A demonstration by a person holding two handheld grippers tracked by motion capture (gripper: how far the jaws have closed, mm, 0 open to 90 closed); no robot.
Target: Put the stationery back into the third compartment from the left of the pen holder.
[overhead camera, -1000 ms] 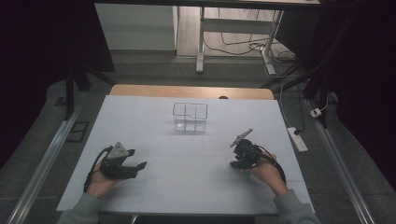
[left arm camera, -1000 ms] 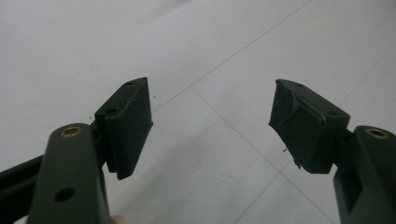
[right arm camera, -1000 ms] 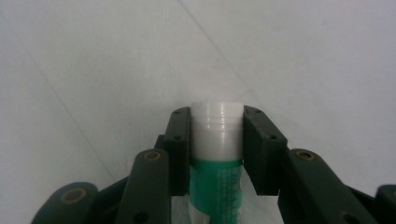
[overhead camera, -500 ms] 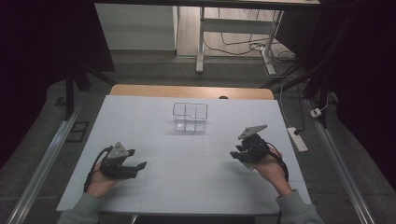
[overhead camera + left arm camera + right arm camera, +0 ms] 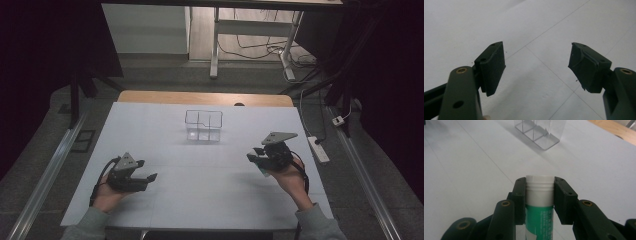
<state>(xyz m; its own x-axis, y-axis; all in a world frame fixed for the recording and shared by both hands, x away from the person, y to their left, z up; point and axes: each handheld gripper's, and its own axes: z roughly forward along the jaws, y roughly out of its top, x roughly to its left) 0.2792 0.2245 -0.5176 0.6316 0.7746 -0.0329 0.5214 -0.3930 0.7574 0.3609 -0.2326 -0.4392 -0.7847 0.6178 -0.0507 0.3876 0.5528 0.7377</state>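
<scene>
A person sat at a white table (image 5: 210,195) and held a black gripper in each hand. The left gripper (image 5: 142,176) was low over the table on the near left side, and in the left gripper view its two jaws stood wide apart with just the bare white table between them. The right gripper (image 5: 256,159) was on the near right side, lifted a little, with its grey three-cornered plate on top. In the right gripper view its jaws were squeezed tight on a tube (image 5: 539,202) that was green lower down and had a white top with rings around it. The white top poked out just past the jaw tips. There were small letters on the green part, but they were too small to read. A clear plastic box (image 5: 204,125) with little rooms inside stood near the far middle of the table, well apart from both grippers. The tube pointed roughly toward that box (image 5: 537,133).
</scene>
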